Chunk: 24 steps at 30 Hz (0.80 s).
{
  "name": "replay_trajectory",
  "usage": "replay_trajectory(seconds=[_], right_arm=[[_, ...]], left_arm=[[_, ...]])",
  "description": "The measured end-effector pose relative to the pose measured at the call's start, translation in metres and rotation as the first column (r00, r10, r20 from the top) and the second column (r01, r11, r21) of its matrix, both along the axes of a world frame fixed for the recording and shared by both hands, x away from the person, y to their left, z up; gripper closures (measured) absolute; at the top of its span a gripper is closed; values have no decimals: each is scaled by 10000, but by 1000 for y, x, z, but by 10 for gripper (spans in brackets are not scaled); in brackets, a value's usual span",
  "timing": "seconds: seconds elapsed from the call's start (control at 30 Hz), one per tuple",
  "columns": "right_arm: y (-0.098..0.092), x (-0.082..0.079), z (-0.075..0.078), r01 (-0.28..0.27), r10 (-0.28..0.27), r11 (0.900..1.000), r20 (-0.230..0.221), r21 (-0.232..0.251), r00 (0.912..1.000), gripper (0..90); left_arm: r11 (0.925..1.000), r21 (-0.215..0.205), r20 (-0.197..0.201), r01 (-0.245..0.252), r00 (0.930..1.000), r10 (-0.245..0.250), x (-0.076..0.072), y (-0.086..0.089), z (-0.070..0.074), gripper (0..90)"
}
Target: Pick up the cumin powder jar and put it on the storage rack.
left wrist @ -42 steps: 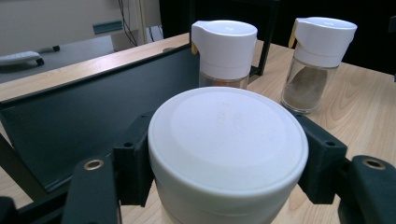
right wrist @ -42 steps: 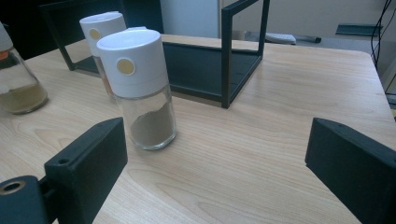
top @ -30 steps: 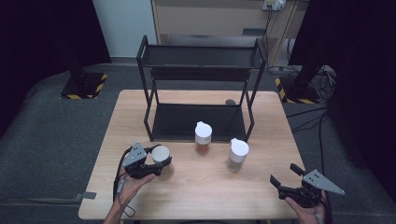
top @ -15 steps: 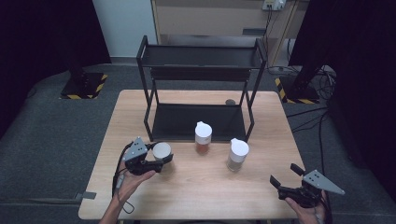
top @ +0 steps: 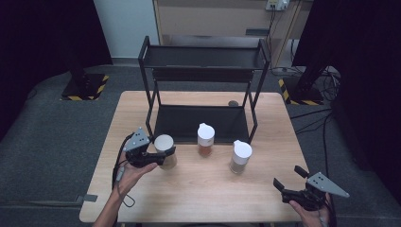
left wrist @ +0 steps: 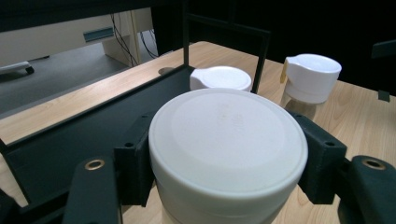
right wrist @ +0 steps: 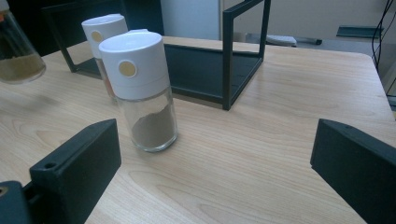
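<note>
Spice jar (top: 165, 150) with a white lid sat clamped between the pads of the left gripper (top: 157, 157), held just off the worktop (top: 198, 198) toward its left edge, in front of the rack's left front leg. From the left gripper view the two black jaws pressed on the jar (left wrist: 227, 154) just below its lid, one on each side.

Two more jars stood on the wood. The middle jar (top: 205, 139), with reddish powder, stood just in front of the black rack's (top: 203, 56) bottom shelf. The right jar (top: 240, 156), with brown powder, stood a little nearer the front edge and to the right of it, apart from it.

The right gripper (top: 289, 178) hung near the worktop's front right corner, well apart from every jar. Its jaws stood wide with nothing between them, having just been opening. In the right gripper view it faced the brown-powder jar (right wrist: 142, 91), with the reddish one behind it.

A small dark disc (top: 232, 103) lay on the worktop by the rack's right rear leg.
</note>
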State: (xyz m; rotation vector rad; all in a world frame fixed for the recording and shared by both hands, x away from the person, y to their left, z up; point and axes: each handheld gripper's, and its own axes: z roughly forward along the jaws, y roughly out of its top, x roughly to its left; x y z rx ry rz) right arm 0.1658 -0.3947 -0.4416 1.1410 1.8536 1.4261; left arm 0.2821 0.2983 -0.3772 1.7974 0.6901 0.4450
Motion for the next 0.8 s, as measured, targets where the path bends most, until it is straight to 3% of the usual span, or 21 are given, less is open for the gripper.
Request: replay_trajectory(seconds=[0.17, 0.43, 0.8], right_arm=[[0, 0, 0, -9, 9, 10000, 12, 14, 10000, 19], [0, 0, 0, -24, 24, 10000, 31, 21, 10000, 20], [-1, 0, -1, -46, 46, 10000, 5, 69, 10000, 21]], left_arm=[[9999, 111, 65, -96, 9999, 95, 8, -4, 11, 325], [9992, 63, 46, -401, 9992, 400, 17, -6, 18, 325], [9917, 359, 43, -1232, 9924, 1232, 37, -17, 28, 325]])
